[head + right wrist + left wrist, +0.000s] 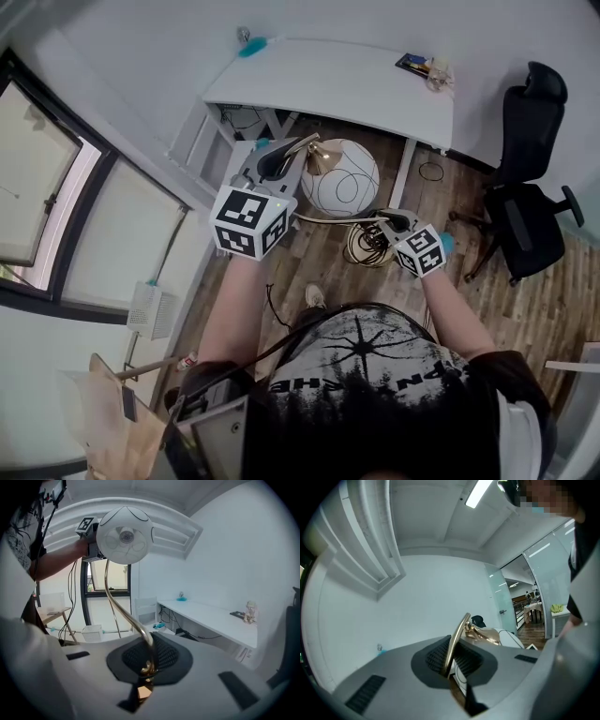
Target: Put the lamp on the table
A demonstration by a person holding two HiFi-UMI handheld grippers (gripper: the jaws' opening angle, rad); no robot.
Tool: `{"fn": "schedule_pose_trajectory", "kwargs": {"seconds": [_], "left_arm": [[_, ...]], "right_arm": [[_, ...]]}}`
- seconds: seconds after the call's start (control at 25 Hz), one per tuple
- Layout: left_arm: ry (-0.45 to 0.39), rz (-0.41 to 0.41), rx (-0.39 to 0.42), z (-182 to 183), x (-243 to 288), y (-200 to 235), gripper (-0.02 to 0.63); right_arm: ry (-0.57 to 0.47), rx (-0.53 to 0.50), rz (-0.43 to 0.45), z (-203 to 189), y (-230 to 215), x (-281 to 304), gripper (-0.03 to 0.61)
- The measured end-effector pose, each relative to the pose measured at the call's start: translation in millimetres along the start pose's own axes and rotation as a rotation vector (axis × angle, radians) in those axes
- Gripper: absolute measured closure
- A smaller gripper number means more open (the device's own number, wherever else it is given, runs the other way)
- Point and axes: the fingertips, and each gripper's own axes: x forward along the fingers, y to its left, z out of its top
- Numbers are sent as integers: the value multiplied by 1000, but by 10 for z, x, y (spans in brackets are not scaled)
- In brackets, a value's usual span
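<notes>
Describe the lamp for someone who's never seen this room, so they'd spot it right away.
Find the long white desk against the wall; just in front of it, the left gripper and right gripper hold the lamp in the air. It is the only white globe, crossed by thin black lines, on a curved gold stem, unlike the black office chair alongside.

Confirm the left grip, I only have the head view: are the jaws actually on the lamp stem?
Observer: Yes. The left gripper view shows the left gripper with its jaws shut on the gold stem.
Operator: Right one?
Observer: The right gripper is shut on the same stem, farther from the shade.
Operator: Shade orientation?
Observer: In the right gripper view the white globe turns its round opening toward that gripper.
</notes>
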Motion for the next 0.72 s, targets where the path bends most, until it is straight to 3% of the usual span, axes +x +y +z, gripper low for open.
{"fn": "schedule_pose_trajectory", "kwargs": {"seconds": [0.4, 0.72], "left_arm": [[-21, 0, -6, 39, 91, 3, 594], [-2, -23, -27, -186, 431, 368, 594]], "right_arm": [[1, -15, -11, 45, -146, -32, 560], [30, 9, -25, 14, -400, 389, 560]]}}
